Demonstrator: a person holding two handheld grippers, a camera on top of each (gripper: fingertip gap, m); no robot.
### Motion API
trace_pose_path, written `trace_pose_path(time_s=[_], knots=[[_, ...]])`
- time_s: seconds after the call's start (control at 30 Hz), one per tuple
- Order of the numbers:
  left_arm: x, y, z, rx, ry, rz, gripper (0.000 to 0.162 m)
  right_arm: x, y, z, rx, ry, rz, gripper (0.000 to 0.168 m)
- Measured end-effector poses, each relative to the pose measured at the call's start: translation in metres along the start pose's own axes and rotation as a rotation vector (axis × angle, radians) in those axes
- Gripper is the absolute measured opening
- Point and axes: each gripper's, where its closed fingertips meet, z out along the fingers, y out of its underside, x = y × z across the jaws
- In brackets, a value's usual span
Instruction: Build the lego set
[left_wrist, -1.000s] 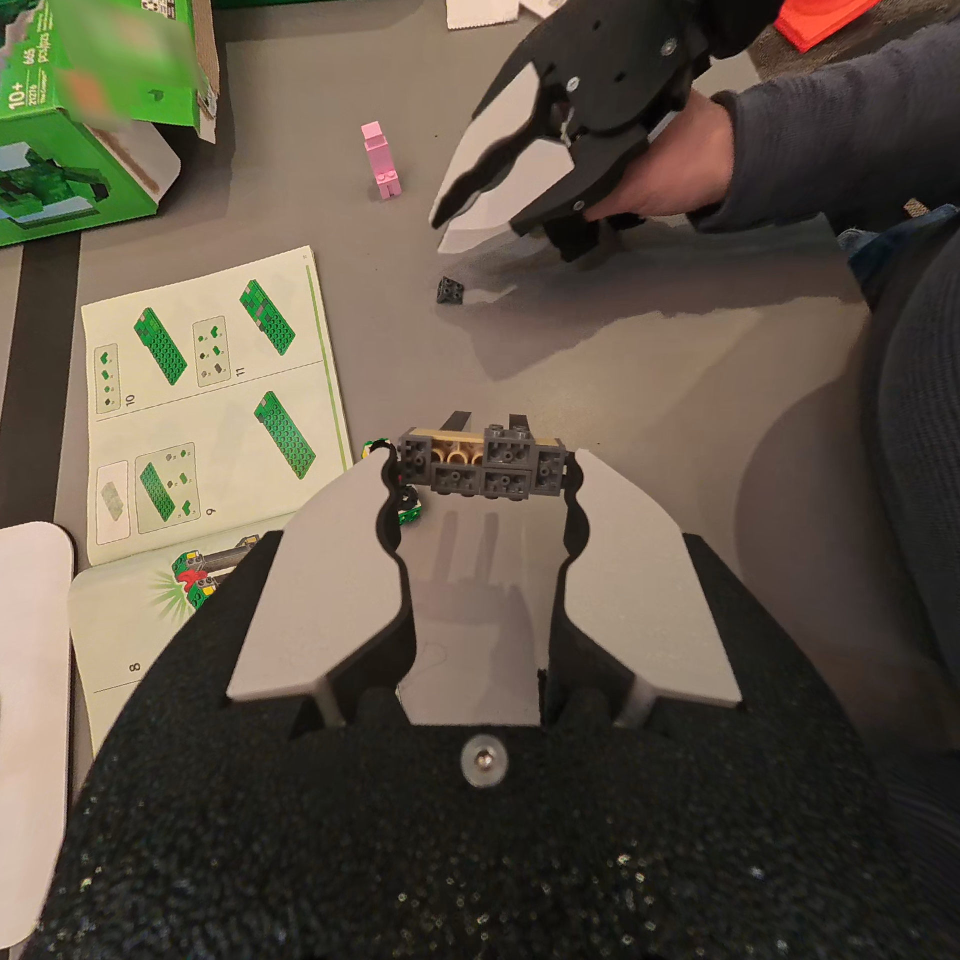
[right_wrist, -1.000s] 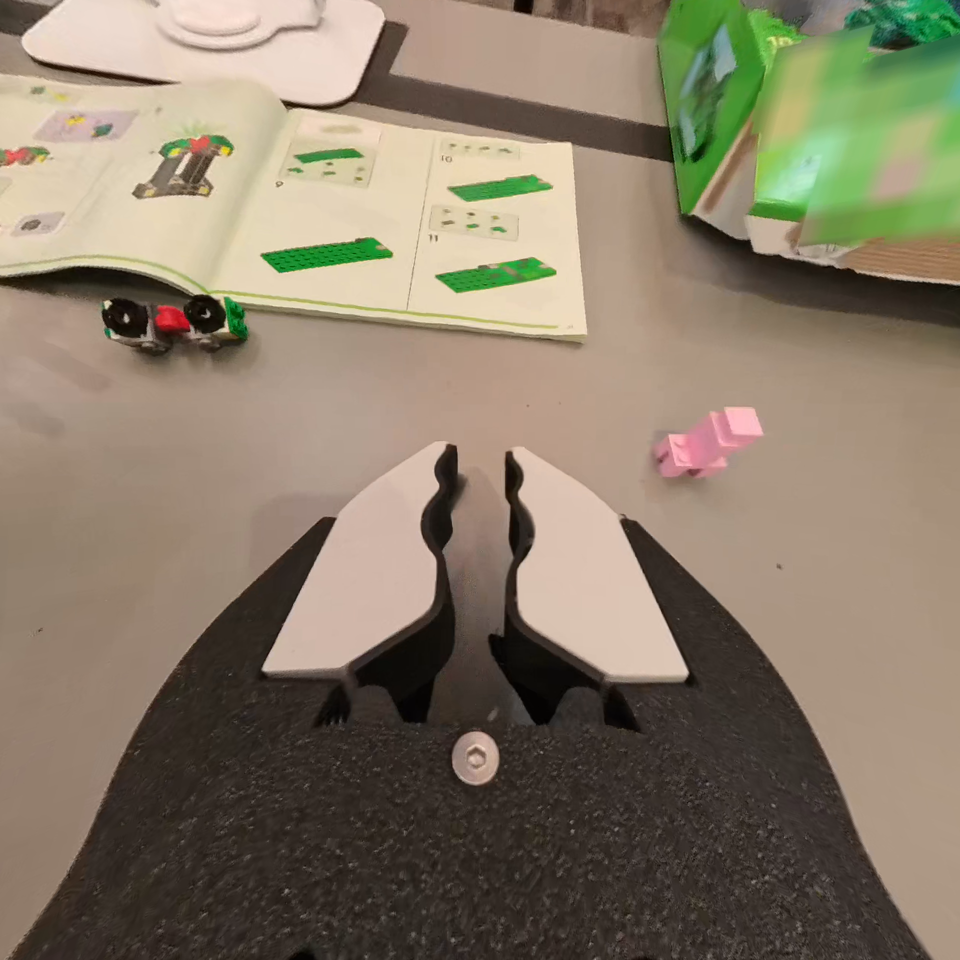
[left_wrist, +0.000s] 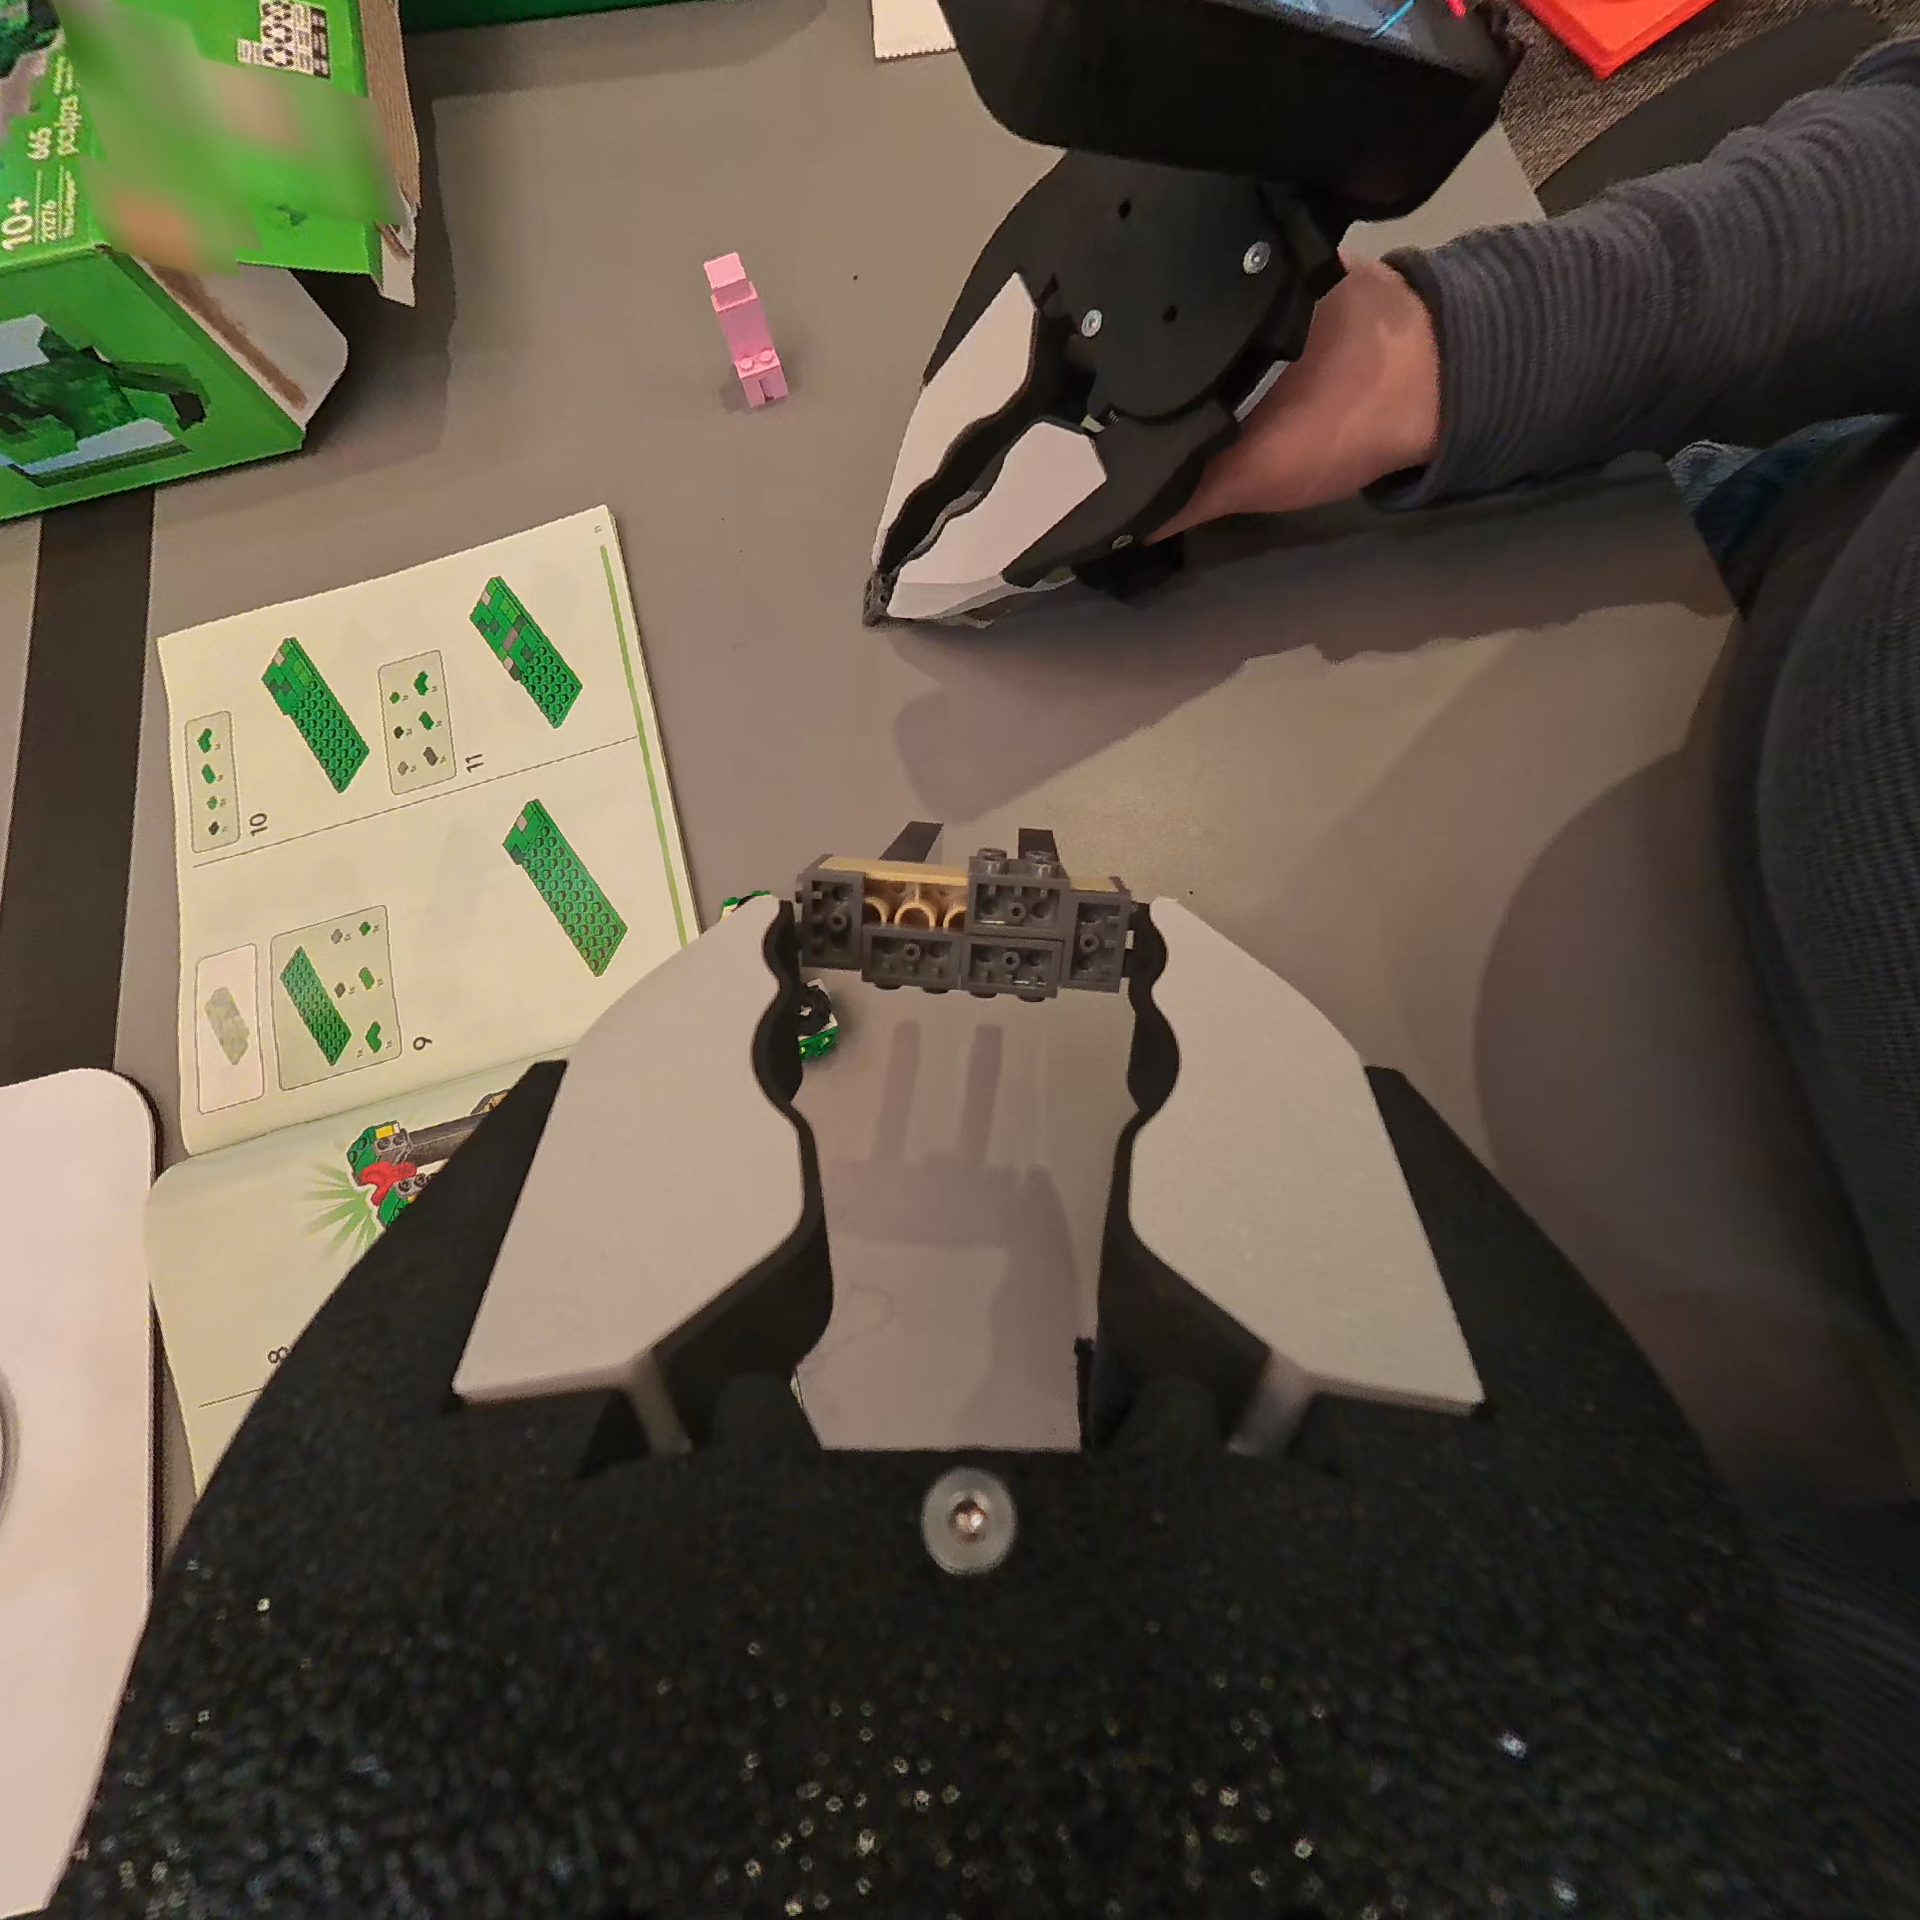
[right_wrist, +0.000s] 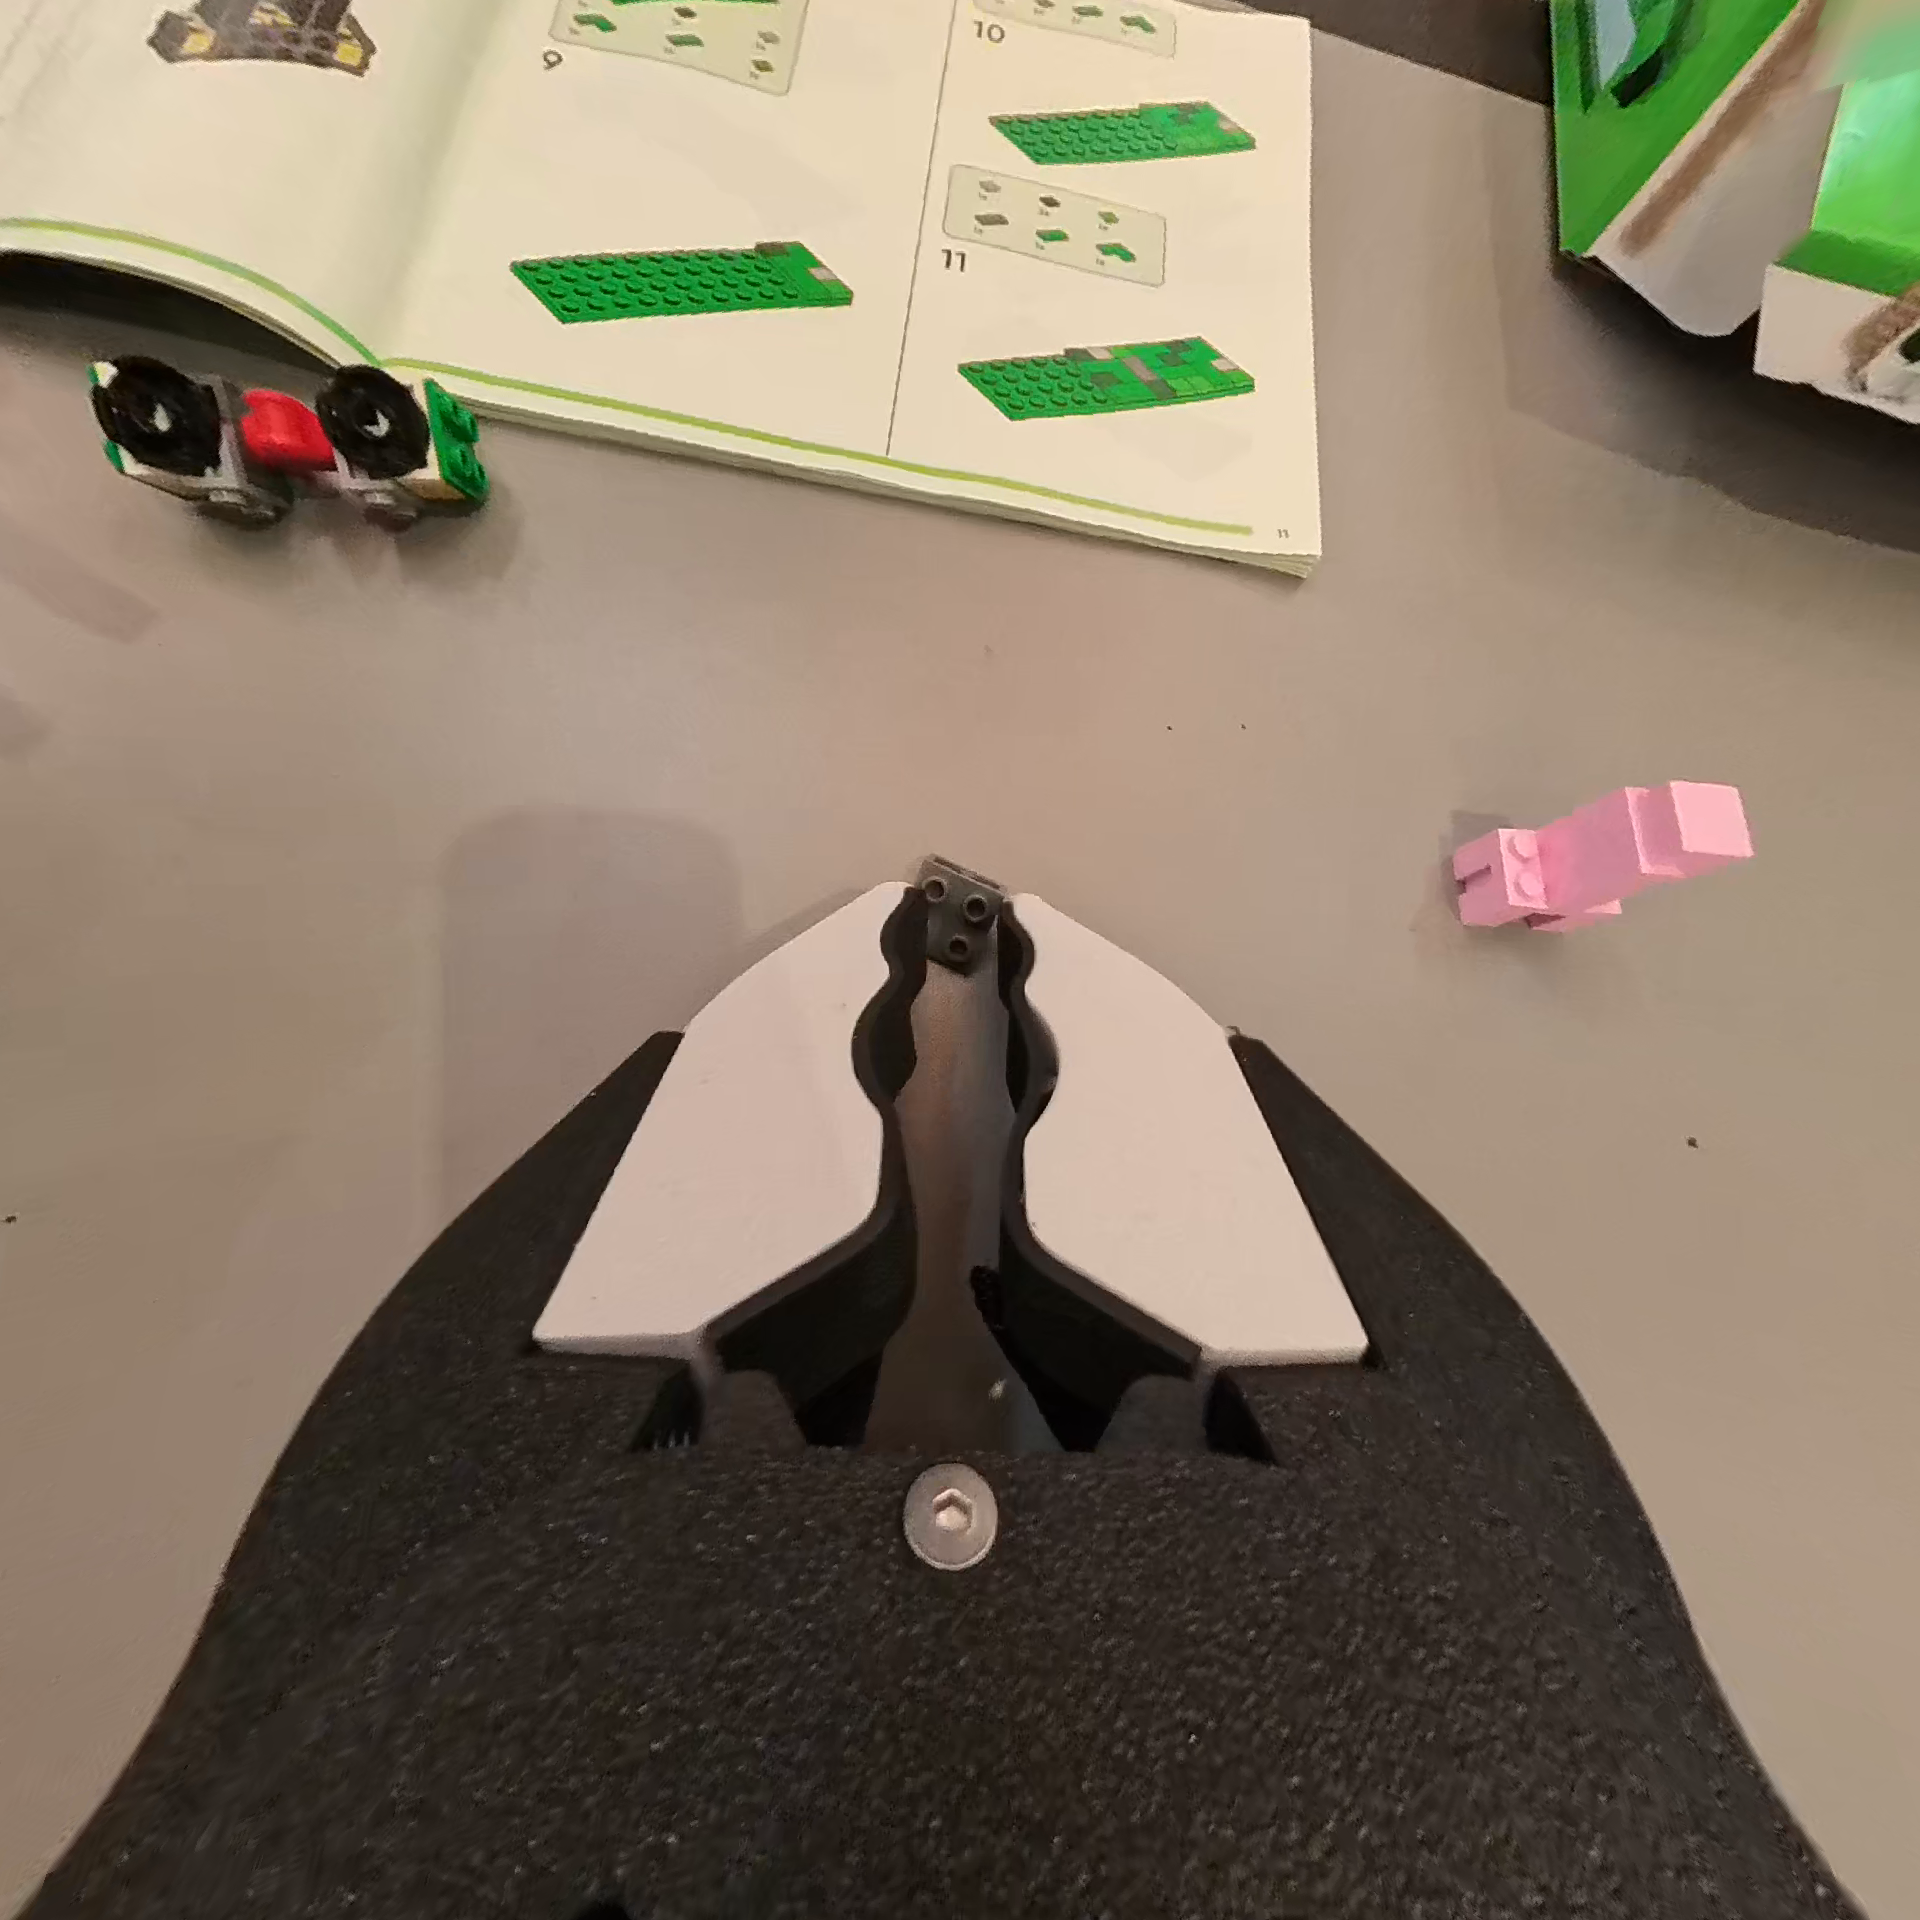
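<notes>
Moved down since earlier: right gripper (right_wrist: 961, 902), jaws now pinching small dark grey piece (right_wrist: 961, 920) on desk (right_wrist: 727, 707) | left gripper (left_wrist: 966, 914) clamping grey-tan assembly (left_wrist: 966, 935) above bare desk | instruction booklet (left_wrist: 416, 810) leftward, pink figure (right_wrist: 1600, 868) apart.

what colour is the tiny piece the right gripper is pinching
Dark grey. The small studded piece sits between the right gripper's tips, clearest in the right wrist view.
</notes>
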Motion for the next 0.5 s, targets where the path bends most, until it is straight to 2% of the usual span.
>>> trace_pose_path(time_s=[0.1, 0.3, 0.5], knots=[[0.0, 0.0, -0.001, 0.002, -0.001, 0.0, 0.061, -0.003, -0.005, -0.001, 0.041, -0.035, -0.054, 0.005], [0.0, 0.0, -0.002, 0.004, -0.004, -0.001, 0.061, -0.014, -0.018, -0.008, 0.135, -0.125, -0.277, 0.003], [0.0, 0.0, -0.003, 0.008, -0.005, -0.002, 0.061, -0.034, -0.013, -0.011, 0.149, -0.359, -0.379, 0.003]])
